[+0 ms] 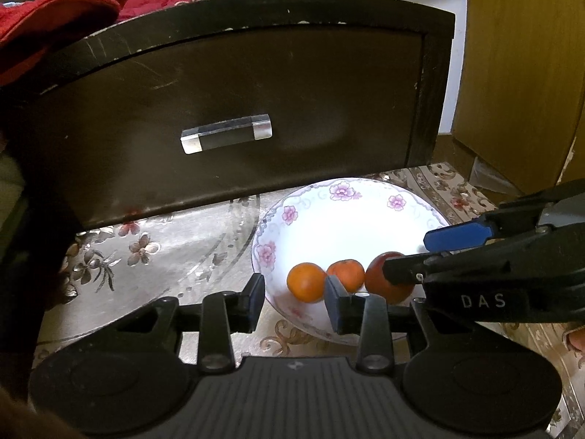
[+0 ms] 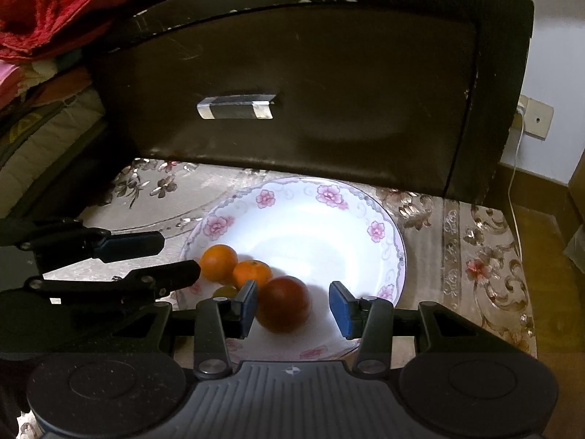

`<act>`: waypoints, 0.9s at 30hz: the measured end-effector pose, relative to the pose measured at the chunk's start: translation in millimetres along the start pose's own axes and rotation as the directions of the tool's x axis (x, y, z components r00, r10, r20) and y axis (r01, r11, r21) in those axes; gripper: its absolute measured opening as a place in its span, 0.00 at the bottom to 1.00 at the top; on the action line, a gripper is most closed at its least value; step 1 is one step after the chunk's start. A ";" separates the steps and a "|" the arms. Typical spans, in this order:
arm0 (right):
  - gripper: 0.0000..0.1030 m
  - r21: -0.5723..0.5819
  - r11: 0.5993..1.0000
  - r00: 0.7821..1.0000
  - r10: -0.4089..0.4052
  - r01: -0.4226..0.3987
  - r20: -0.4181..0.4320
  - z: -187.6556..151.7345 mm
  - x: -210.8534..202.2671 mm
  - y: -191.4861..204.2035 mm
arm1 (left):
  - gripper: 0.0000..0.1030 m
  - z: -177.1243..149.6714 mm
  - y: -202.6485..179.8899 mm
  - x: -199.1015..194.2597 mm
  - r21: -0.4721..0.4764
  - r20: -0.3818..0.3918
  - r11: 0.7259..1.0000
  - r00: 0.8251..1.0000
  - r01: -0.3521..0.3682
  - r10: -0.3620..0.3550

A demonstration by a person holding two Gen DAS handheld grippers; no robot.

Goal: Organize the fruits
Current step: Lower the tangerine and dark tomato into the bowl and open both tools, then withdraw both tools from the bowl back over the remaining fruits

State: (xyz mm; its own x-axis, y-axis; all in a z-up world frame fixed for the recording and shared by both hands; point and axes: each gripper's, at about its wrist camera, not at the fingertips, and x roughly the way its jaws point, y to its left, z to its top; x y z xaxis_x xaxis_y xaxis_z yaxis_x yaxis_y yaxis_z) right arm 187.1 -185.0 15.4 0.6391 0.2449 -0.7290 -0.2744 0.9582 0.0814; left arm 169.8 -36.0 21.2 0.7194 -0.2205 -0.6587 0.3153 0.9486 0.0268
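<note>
Currently, a white plate (image 2: 365, 205) with pink flowers around its rim is seen resting on a floral patterned cloth (image 2: 486, 256), just in front of a dark drawer front (image 2: 329, 84) with a silver-ended handle (image 2: 237, 107). Three round fruits are gathered on the near left part of the plate. Two small oranges (image 2: 218, 262) (image 2: 251, 273) are set touching each other, and a larger, darker red-orange fruit (image 2: 283, 303) is placed just to their right, closest to the right wrist camera. A small yellowish piece (image 2: 225, 291) is glimpsed beside the oranges, but what it is cannot be told.

The right gripper (image 2: 292, 309) is held low over the plate with its jaws spread wide; the red-orange fruit is framed between the blue pads, and a clear gap is seen on the right side, so nothing is clamped. The left gripper (image 1: 294, 298) is held near the plate's left edge, its jaws likewise apart and empty, with one orange (image 1: 306, 281) seen beyond the gap. A red cloth (image 2: 73, 7) is piled behind the drawer.
</note>
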 end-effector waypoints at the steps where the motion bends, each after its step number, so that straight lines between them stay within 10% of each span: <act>1: 0.40 -0.002 1.000 1.000 0.000 0.000 0.003 0.1 -1.1 0.9 | 0.40 -0.3 -0.1 -1.7 0.001 0.001 1.000 1.000 -0.001 0.001; 27: 0.40 -0.076 0.996 0.999 0.050 -0.048 0.015 -6.0 -19.9 38.1 | 0.40 -21.5 9.5 -48.6 0.034 -0.002 0.999 0.999 -0.035 0.035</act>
State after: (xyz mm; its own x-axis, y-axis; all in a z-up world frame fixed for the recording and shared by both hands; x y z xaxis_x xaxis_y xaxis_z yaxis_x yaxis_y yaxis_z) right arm 159.6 -154.2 28.9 0.6355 0.2944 -0.7137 -0.3588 0.9312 0.0646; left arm 124.5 -11.4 37.3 0.7287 -0.1866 -0.6589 0.3108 0.9475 0.0754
